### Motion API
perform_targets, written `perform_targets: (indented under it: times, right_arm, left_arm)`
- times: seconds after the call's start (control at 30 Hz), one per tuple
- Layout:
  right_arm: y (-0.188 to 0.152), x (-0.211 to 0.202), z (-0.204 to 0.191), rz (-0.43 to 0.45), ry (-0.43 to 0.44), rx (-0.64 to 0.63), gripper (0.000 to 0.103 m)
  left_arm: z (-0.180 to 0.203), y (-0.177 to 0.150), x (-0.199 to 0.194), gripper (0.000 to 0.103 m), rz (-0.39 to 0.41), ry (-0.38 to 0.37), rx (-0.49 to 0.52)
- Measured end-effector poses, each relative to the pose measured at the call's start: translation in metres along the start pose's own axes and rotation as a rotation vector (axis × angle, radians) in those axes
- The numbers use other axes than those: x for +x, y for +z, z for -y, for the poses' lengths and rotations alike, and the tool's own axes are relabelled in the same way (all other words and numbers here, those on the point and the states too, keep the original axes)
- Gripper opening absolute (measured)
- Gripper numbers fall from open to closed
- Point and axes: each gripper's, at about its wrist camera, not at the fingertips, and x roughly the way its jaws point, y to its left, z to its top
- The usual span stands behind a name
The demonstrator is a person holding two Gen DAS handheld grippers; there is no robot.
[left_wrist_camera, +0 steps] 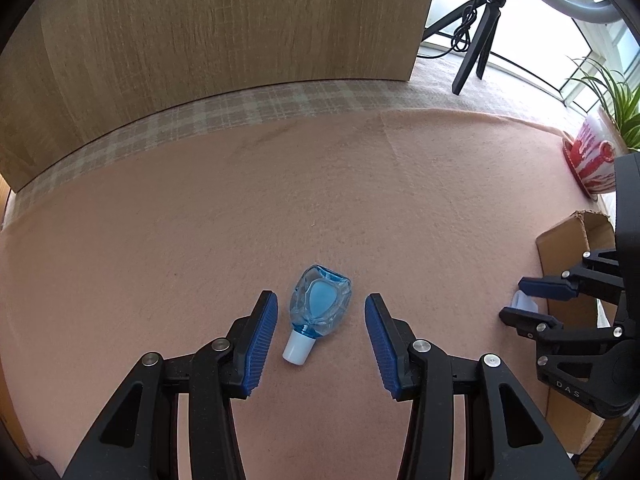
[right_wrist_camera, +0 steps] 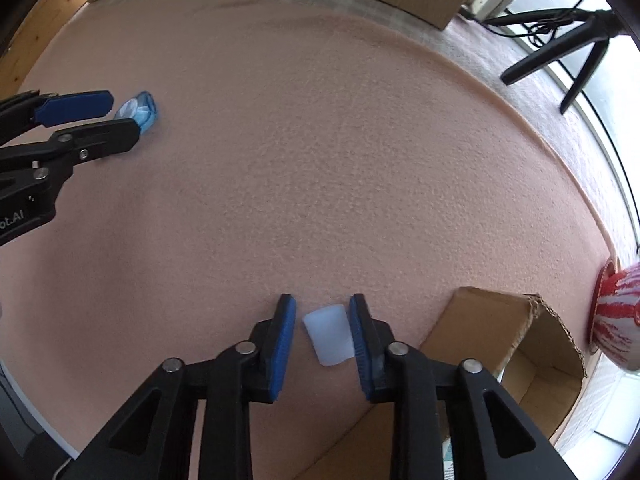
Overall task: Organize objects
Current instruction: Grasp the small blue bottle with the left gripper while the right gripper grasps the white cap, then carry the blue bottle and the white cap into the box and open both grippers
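A: Left gripper (left_wrist_camera: 320, 322) first. Fingers wide apart, nothing held. The blue bottle (left_wrist_camera: 320, 306) lies flat on the pink felt mat (left_wrist_camera: 320, 184), in the gap between the two fingers, clear of both.

B: Long axis?

A: Runs roughly along the fingers, slightly tilted. White neck (left_wrist_camera: 295, 349) points back toward the gripper body, fat end away. So closing would pinch it across its width, which looks like the right line.

B: Right gripper (right_wrist_camera: 323, 330)?

A: Fingers narrower but still apart, straddling a small white cap (right_wrist_camera: 330, 334) lying on the mat. Cap sits hard against the right-hand finger, maybe touching; visible gap on the other side. Not clamped.

B: Which is nearer the bottle?

A: Left, clearly. Right is well apart from it, over by the cardboard box (right_wrist_camera: 516, 344).

B: Next?

A: Probably each closes on its own piece. Cap is off-centre, so it may slide as the fingers shut.
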Motion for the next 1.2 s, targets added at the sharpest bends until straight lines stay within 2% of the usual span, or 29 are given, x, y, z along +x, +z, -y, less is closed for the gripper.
perform_targets:
  times: [0.17,0.3,0.57,0.77,0.93,1.07,1.1,1.2]
  right_arm:
    - [-0.004,-0.004,0.000,0.003,0.011,0.009,0.017]
    - [-0.010,-0.011,0.003,0.023,0.044,0.036,0.012]
    - [-0.025,-0.020,0.016,0.075,0.130,0.142,0.007]
    - [-0.042,-0.037,0.029,0.143,0.221,0.244,0.006]
    - [-0.071,-0.058,0.035,0.227,0.317,0.333,0.006]
    - [-0.101,-0.076,0.028,0.294,0.330,0.381,0.006]
    - [-0.093,-0.078,0.026,0.304,0.347,0.398,0.006]
    - [-0.118,-0.084,0.025,0.339,0.372,0.443,0.006]
  left_arm:
    - [0.001,-0.001,0.003,0.049,-0.008,-0.011,0.014]
    - [0.001,-0.003,0.009,0.033,-0.031,-0.011,0.027]
    - [0.002,-0.003,0.011,0.032,-0.026,-0.019,0.039]
    - [0.007,-0.019,0.000,0.032,-0.003,-0.022,0.045]
    - [0.012,-0.039,-0.015,0.032,0.019,-0.051,0.038]
    - [0.020,-0.055,-0.029,0.032,0.037,-0.083,0.035]
    - [0.023,-0.058,-0.032,0.032,0.042,-0.086,0.041]
    - [0.034,-0.060,-0.040,0.032,0.054,-0.105,0.054]
